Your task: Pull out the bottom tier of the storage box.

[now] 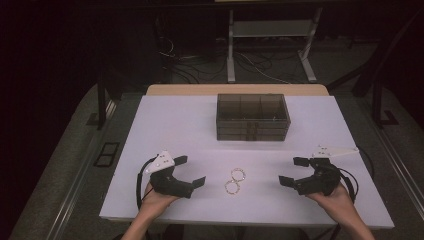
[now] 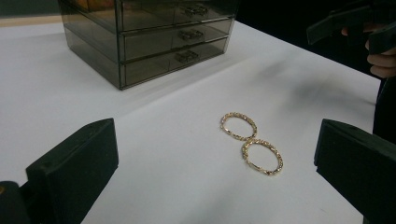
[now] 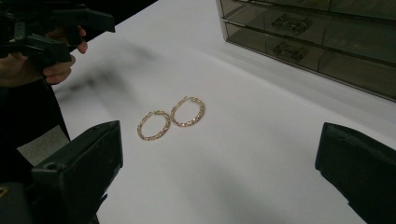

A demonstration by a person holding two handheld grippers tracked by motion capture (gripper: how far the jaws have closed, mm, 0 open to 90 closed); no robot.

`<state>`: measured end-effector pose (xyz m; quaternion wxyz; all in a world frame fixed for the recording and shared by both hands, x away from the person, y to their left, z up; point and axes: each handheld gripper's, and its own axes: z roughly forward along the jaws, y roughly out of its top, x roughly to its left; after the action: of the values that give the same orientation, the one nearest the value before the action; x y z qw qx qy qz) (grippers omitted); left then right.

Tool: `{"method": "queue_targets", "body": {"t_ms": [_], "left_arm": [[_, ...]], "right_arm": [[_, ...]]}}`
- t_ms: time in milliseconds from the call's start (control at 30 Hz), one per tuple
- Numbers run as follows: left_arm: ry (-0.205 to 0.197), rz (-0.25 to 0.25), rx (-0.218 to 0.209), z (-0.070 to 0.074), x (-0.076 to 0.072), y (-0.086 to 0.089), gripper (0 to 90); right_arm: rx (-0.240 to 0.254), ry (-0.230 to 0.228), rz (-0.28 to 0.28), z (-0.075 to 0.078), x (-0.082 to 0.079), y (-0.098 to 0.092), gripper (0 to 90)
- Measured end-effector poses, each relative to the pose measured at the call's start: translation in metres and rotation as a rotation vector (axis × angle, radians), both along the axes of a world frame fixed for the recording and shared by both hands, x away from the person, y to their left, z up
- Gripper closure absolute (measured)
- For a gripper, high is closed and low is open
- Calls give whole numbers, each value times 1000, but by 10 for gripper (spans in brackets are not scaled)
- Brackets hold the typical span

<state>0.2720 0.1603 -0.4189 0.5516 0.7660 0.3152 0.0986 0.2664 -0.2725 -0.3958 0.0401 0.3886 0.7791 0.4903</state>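
From the high view, your left claw and right claw are both spread wide with nothing in them, either side of two gold hoops lying touching on the white worktop. Left gripper view has the hoops between your jaws, smoky drawer box farther back. Right gripper view's the same deal, hoops near-left, box far right.

The drawer box is cut off at the top edge in the left tool view (its smoky fronts hide any contents), and the right tool view crops it too
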Motion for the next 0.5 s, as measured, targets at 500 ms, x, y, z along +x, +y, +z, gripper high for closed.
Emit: {"method": "queue_targets", "body": {"t_ms": [500], "left_arm": [[1,-3,-1,0,0,0,0]], "right_arm": [[-21,15,56,10,14,21,4]]}}
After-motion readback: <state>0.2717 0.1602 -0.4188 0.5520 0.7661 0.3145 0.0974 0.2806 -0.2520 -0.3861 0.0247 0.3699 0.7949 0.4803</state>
